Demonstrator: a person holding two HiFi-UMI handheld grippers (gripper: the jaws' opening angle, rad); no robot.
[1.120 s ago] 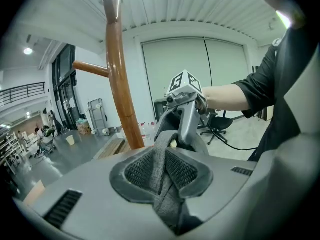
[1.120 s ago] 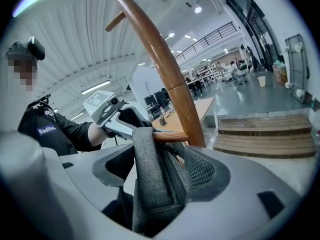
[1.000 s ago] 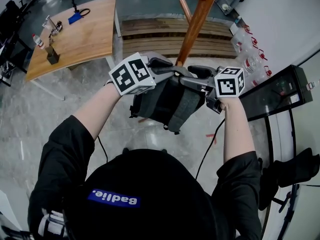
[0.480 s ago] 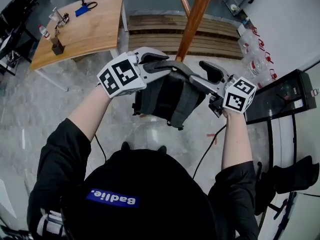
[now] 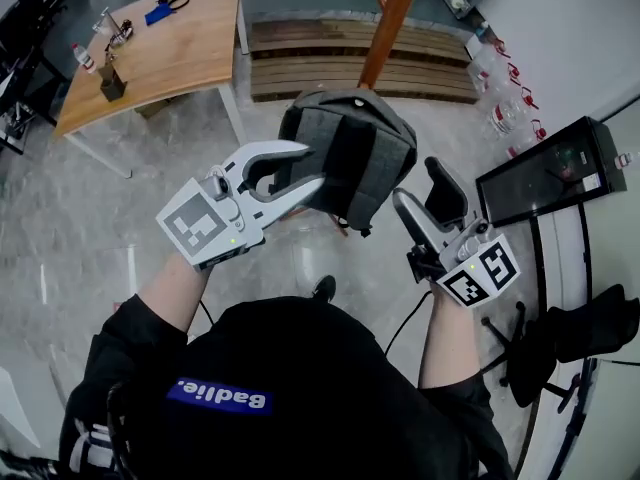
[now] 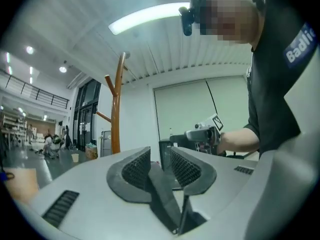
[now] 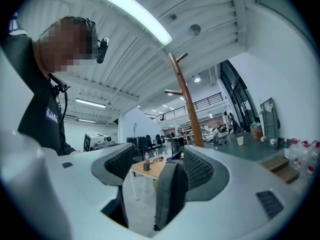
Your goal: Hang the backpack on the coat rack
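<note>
The grey backpack [image 5: 345, 153] hangs against the brown wooden coat rack pole [image 5: 390, 23]; the peg that bears it is hidden. My left gripper [image 5: 312, 165] stands open at the backpack's left side, with nothing held. My right gripper [image 5: 415, 180] is open to the right of the backpack and apart from it. In the left gripper view the jaws [image 6: 161, 156] gape, with the coat rack [image 6: 116, 109] far left and the right gripper [image 6: 205, 131] ahead. The right gripper view shows its jaws [image 7: 157, 159] apart and the rack [image 7: 187, 109] beyond.
A wooden table [image 5: 150, 58] with small items stands at the upper left. A slatted wooden platform [image 5: 350, 63] lies behind the rack. Water bottles [image 5: 505, 108], a black box [image 5: 545, 178] and a dark chair [image 5: 570, 338] line the right side.
Both grippers opened, let go of the backpack's top and drew back toward me, left and right. The backpack stays up by the pole.
</note>
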